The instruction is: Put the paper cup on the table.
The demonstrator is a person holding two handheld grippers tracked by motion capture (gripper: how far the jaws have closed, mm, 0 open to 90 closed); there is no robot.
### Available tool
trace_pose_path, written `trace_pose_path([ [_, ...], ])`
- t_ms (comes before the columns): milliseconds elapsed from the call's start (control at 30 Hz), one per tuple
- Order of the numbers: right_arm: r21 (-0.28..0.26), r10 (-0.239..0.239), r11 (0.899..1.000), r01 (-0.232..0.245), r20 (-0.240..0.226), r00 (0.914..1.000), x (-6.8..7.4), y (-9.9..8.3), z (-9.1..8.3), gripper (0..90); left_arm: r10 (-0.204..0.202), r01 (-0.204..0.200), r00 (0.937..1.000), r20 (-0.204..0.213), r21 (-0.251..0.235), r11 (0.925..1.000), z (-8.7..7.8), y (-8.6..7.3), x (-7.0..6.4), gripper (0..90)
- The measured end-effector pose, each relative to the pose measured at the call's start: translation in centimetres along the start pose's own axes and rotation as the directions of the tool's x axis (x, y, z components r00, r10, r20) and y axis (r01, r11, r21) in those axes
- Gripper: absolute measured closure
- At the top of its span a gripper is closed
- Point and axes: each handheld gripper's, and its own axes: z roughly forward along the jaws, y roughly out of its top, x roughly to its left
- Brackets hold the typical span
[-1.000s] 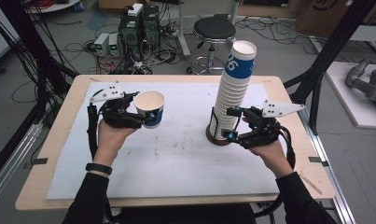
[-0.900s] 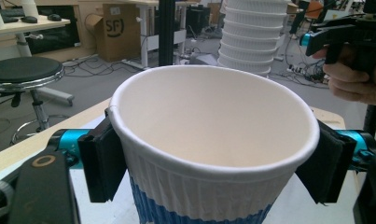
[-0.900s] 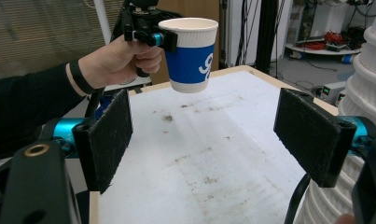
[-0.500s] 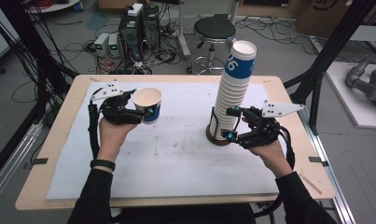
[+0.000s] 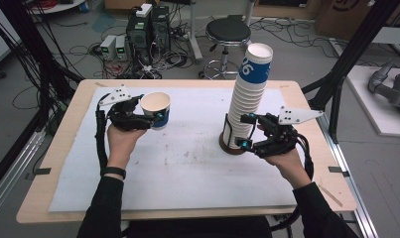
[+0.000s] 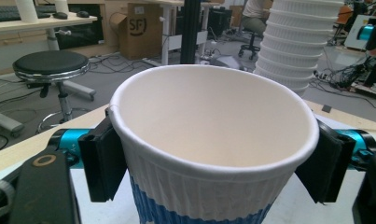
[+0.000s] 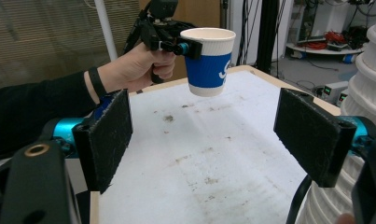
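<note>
The left claw (image 5: 155,118) grips a blue-and-white ribbed paper cup (image 5: 156,110), apparently lifted off the desk (image 5: 187,163). The right claw (image 5: 244,131) is spread wide with nothing between its pads, just beside the tall stack of white paper cups (image 5: 247,94).

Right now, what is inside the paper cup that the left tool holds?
The paper cup in the left tool looks empty: the left gripper view shows bare white inner walls. Its very bottom is hidden behind the near rim, so a small item lying there cannot be ruled out.

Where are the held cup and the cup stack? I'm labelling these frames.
held cup (image 5: 156,110), high view, on its side wall.
cup stack (image 5: 247,99), high view, on its ribbed middle.
</note>
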Motion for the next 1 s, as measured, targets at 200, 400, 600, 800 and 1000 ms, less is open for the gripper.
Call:
trace_pose_path([
  [200,-0.002,-0.002,1.0,0.002,0.002,1.0,0.0,0.0,0.0,19.6,-0.01,0.01,0.9997,-0.021,0.007,0.9999,0.6,-0.6,0.6,22.1],
  [400,0.0,-0.003,1.0,0.003,0.001,1.0,0.0,0.0,0.0,19.6,-0.03,0.029,0.9987,-0.041,-0.025,0.9993,0.7,-1.6,1.1,22.2],
  [600,-0.001,0.004,1.0,-0.004,0.002,1.0,-0.1,0.0,-0.1,19.6,-0.025,0.024,0.9985,-0.05,-0.006,0.9997,1.4,-2.7,1.3,22.2],
  [800,0.002,0.001,1.0,-0.001,0.004,1.0,-0.1,-0.1,-0.1,19.6,-0.035,0.035,0.9982,-0.049,0.006,0.9994,1.9,-3.5,1.7,22.1],
  [1000,0.002,0.007,1.0,-0.007,0.003,1.0,-0.1,-0.1,-0.1,19.6,-0.04,0.042,0.9979,-0.051,0.028,0.9987,2.4,-4.1,2.2,22.1],
])
